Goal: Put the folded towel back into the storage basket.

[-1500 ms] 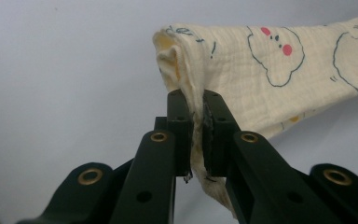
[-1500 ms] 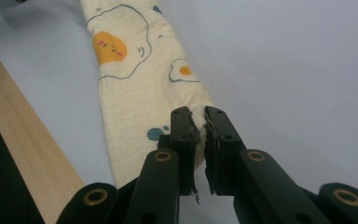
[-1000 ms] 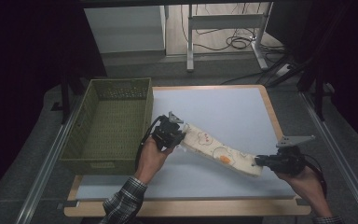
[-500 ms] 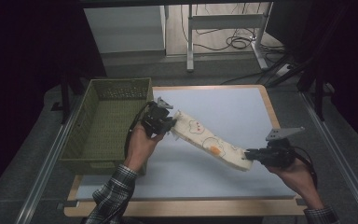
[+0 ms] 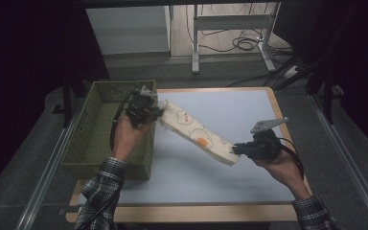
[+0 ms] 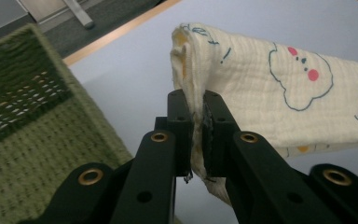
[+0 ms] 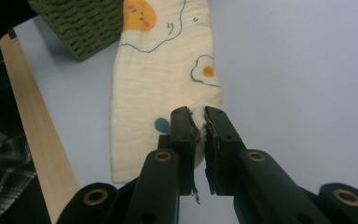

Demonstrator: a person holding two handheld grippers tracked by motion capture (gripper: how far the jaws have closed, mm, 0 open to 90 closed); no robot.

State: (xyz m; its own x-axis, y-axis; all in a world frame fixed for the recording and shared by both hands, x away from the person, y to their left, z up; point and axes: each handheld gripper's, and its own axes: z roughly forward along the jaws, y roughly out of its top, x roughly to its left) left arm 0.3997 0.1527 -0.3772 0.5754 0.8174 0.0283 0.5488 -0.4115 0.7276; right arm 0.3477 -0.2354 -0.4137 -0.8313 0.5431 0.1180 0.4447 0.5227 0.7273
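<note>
So we're mid-carry with the folded cloth [image 5: 199,136]: it hangs stretched between our two tools, lifted off the worktop [image 5: 230,187] just beside the green basket [image 5: 84,143]. Our left hand-held gripper [image 5: 157,114] sits right at the basket's near rim with its jaws pinched tight on one end of the cloth, and in the left gripper view the fabric is squeezed between the pads. Our right hand-held gripper [image 5: 235,149] is well away from the basket, jaws clamped on the other end. We reckon the step in hand is moving the cloth over to the basket. Next move probably calls for bringing both ends over the basket's opening together, keeping it taut-ish so the fold doesn't flop open, then lowering before letting go.
</note>
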